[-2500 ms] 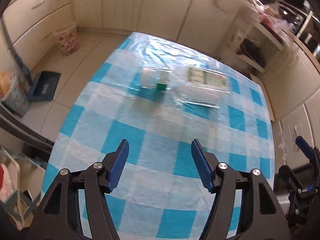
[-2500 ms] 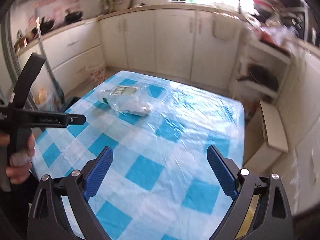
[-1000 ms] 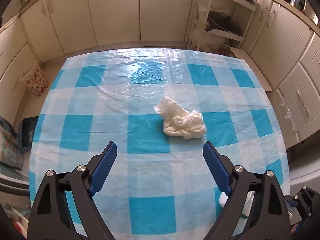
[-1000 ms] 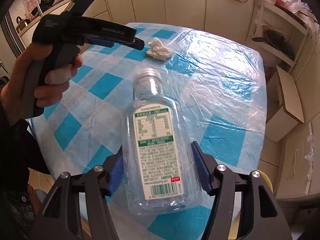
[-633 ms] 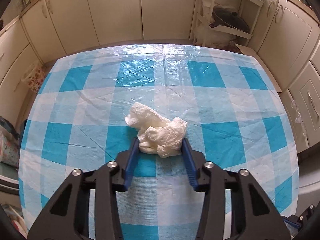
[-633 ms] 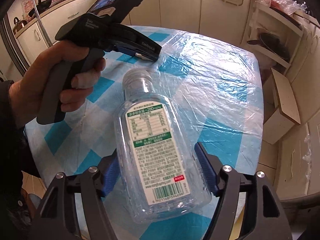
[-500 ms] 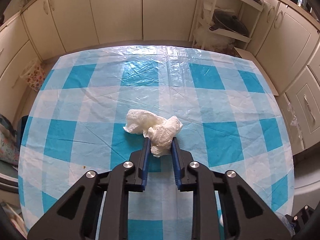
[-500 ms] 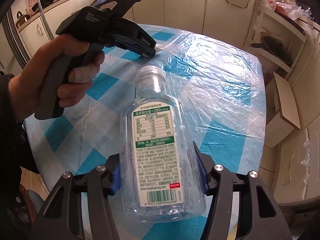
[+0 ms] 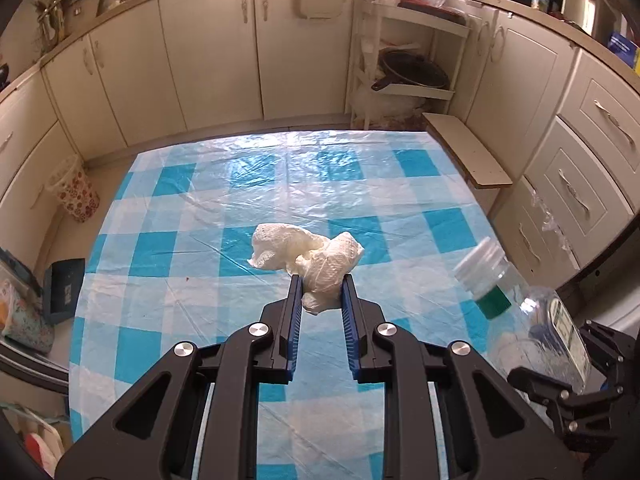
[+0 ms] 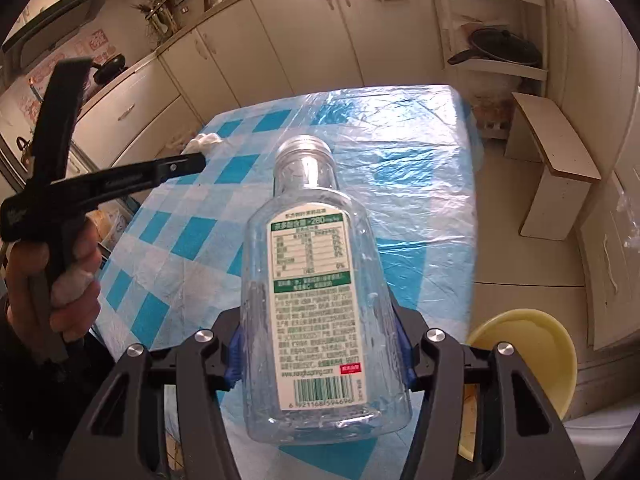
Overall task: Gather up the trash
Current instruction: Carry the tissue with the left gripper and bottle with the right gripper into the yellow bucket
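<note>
A crumpled white tissue [image 9: 308,252] is pinched between the blue pads of my left gripper [image 9: 320,292], which is shut on it and holds it just above the blue-and-white checked table [image 9: 200,280]. A clear plastic bottle [image 10: 312,280] with a white and green label and no cap sits neck-forward in my right gripper [image 10: 318,352], which is shut on its lower body. In the left wrist view the bottle [image 9: 520,308] shows at the right edge. In the right wrist view a hand [image 10: 60,280] holds the left gripper [image 10: 192,164], with the tissue [image 10: 204,142] at its tip.
A clear plastic sheet covers the table [image 10: 420,160]. A yellow bowl-shaped bin [image 10: 520,360] sits low beside the table's near right corner. A floral wastebasket [image 9: 74,192] and a blue dustpan [image 9: 64,288] stand on the floor at left. A wooden stool [image 9: 468,156] and cabinets ring the table.
My left gripper closed on the tissue and raised it off the cloth, pulling back. My right gripper kept its hold on the bottle, rolled a little and drew back toward the table's corner.
</note>
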Demonstrator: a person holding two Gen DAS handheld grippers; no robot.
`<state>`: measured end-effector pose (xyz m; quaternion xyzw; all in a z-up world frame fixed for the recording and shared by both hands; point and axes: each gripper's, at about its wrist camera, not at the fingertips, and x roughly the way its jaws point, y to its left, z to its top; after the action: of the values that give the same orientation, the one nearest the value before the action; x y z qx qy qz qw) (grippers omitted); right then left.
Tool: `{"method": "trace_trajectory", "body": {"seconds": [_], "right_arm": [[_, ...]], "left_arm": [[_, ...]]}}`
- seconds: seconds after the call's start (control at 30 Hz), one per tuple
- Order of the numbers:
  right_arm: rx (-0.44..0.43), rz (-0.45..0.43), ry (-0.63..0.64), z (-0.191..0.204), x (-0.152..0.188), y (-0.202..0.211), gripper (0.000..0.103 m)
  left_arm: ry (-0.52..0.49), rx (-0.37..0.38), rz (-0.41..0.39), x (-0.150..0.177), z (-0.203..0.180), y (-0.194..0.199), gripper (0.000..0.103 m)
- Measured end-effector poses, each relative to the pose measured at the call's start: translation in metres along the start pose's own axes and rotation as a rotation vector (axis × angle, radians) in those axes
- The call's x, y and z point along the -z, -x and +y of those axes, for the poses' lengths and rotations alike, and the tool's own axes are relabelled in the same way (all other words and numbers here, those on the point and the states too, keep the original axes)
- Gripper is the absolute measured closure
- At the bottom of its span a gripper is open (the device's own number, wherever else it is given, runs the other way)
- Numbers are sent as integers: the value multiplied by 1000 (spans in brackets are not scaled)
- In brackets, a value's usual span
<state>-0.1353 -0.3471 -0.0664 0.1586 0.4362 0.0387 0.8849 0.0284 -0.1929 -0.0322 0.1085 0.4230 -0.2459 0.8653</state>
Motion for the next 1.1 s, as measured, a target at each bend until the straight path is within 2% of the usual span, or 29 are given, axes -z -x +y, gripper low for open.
{"method": "trace_trajectory", "body": {"seconds": [0.17, 0.37, 0.5, 0.67, 0.97, 1.03, 1.1], "right_arm": [[43, -68, -72, -22, 9, 36, 47], [113, -108, -257, -73, 34, 63, 48], [175, -77, -390, -111, 54, 66, 48], [216, -16, -491, -140, 70, 56, 48], [239, 44, -600, -167, 84, 44, 48], [255, 67, -654, -177, 89, 42, 44], [234, 54, -747, -191, 94, 43, 36]], "left_arm": [[-77, 34, -39, 8, -51, 26, 85], [-167, 96, -42, 22, -120, 35, 85], [-210, 130, -34, 33, -162, 37, 85], [-245, 160, -18, 43, -200, 35, 85], [-262, 190, 21, 52, -229, 22, 85], [-256, 203, 42, 52, -236, 15, 85], [-249, 215, 65, 52, -244, 7, 85]]}}
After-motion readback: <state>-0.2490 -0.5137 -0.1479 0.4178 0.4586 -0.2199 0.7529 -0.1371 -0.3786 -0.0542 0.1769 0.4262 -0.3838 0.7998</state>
